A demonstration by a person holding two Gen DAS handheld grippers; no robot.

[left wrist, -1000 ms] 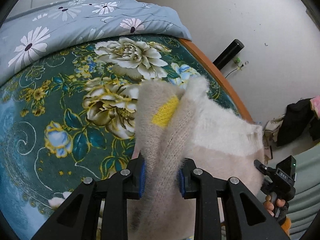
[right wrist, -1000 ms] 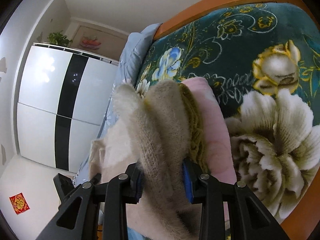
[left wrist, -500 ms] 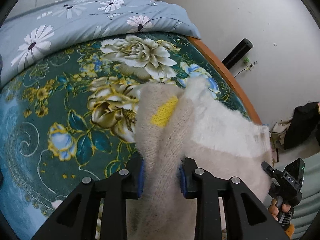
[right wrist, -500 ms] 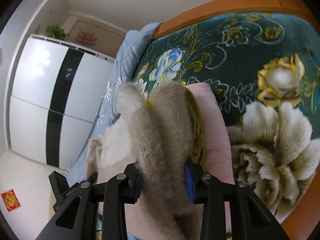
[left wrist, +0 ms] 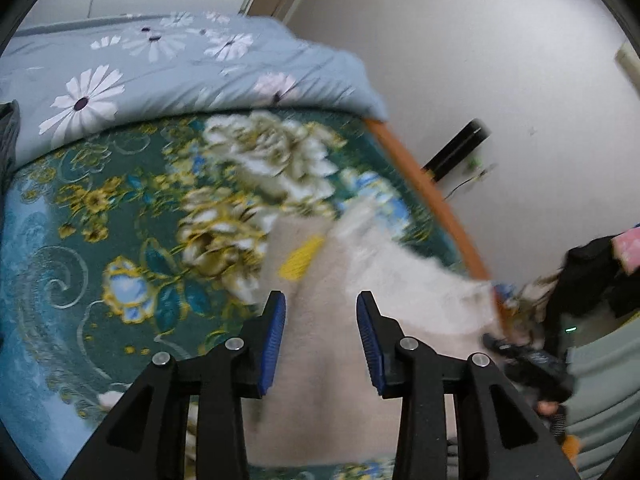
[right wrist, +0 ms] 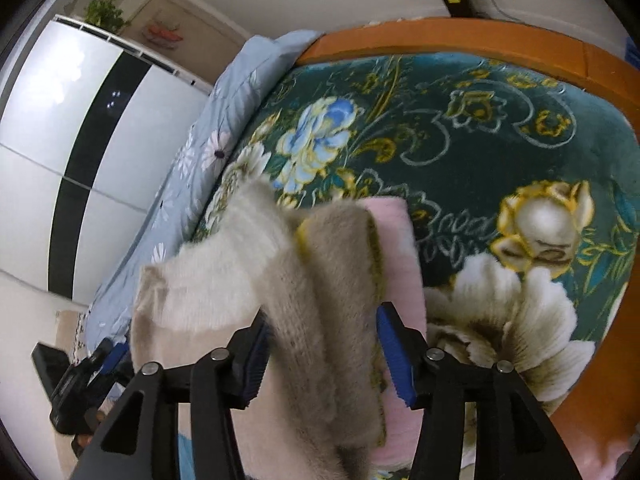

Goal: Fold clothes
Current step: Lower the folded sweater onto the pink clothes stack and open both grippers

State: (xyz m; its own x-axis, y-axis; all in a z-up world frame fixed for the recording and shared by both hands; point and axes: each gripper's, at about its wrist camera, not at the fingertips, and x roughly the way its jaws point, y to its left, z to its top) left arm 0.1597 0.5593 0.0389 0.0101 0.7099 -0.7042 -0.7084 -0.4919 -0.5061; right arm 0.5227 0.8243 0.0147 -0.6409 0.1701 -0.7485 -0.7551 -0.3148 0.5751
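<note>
A fuzzy beige and cream sweater with a yellow patch lies on the teal floral blanket near the bed's edge. My left gripper is open, with the sweater's fabric lying loose between its blue pads. In the right wrist view the same sweater shows as a folded beige band with a cream part to its left and a pink part to its right. My right gripper is also open, its pads standing clear on either side of the band.
A light blue daisy duvet covers the far part of the bed. The orange wooden bed frame runs beside the sweater. Dark clothes are piled by the wall. A white and black wardrobe stands beyond the bed.
Both grippers were shut on the sweater and have now opened and let it go. The fabric has dropped lower and flatter onto the blanket.
</note>
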